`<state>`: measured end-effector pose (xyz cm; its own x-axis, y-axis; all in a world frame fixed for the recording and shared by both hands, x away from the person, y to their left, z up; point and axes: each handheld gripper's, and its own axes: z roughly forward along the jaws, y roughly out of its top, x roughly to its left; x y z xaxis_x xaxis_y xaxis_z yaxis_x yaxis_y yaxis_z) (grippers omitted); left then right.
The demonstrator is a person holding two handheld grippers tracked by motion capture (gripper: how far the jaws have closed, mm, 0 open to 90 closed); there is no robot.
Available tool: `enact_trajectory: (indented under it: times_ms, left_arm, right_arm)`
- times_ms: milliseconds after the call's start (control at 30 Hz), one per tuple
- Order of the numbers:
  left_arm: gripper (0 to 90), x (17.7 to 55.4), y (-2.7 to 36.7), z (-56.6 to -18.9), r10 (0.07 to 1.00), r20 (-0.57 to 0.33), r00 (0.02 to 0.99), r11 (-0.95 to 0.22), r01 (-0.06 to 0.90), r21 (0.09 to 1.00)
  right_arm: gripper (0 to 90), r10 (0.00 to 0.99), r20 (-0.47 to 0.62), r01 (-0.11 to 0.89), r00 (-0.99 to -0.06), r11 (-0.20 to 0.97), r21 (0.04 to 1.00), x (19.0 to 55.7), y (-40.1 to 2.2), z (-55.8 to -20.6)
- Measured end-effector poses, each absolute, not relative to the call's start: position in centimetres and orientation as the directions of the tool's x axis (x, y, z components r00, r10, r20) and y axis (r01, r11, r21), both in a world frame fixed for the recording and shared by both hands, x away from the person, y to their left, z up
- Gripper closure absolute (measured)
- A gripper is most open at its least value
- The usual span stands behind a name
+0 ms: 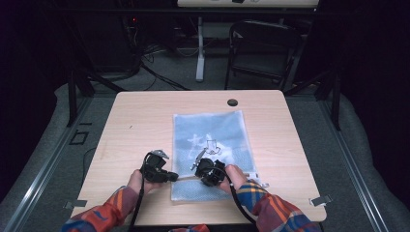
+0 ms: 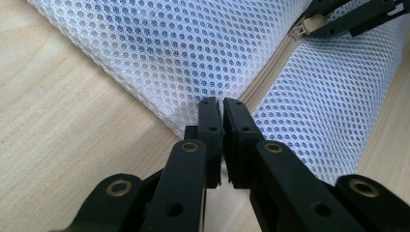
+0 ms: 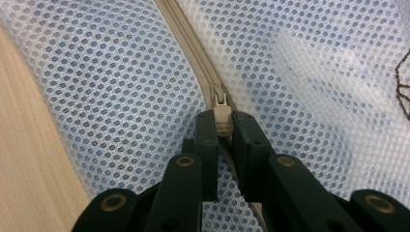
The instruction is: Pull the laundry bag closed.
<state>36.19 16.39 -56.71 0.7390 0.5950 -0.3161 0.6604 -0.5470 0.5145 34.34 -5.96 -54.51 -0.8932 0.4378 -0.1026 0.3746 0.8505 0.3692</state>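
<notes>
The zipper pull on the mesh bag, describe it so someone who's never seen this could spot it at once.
On the light wooden table lies a flat white mesh laundry bag, crossed near the person's end by a beige zipper. The small beige zipper pull sits on that line, pinched by the right gripper; it is the one solid tab among the mesh.

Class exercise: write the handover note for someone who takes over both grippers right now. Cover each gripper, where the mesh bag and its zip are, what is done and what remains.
Left gripper: shut on the edge of the mesh bag, at the end of the zip, holding it down.
Right gripper: shut on the zip pull.
The bag lies flat on the table, with the zip along its near edge.
Done: both grips are set.
Left: slide the pull along the zip, probably away from the left gripper. How far it has already run I cannot tell.
</notes>
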Motion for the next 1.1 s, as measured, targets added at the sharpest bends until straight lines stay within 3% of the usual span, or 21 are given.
enact_trajectory:
  times_ms: [1100]
  left_arm:
    - [86.4,36.2,16.4,-56.7,0.594,-0.314,0.741,-0.550,0.659,0.513]
  right_arm:
    - [81.8,0.472,-0.111,0.410,-0.874,0.841,0.352,34.4,-8.3,-54.3]
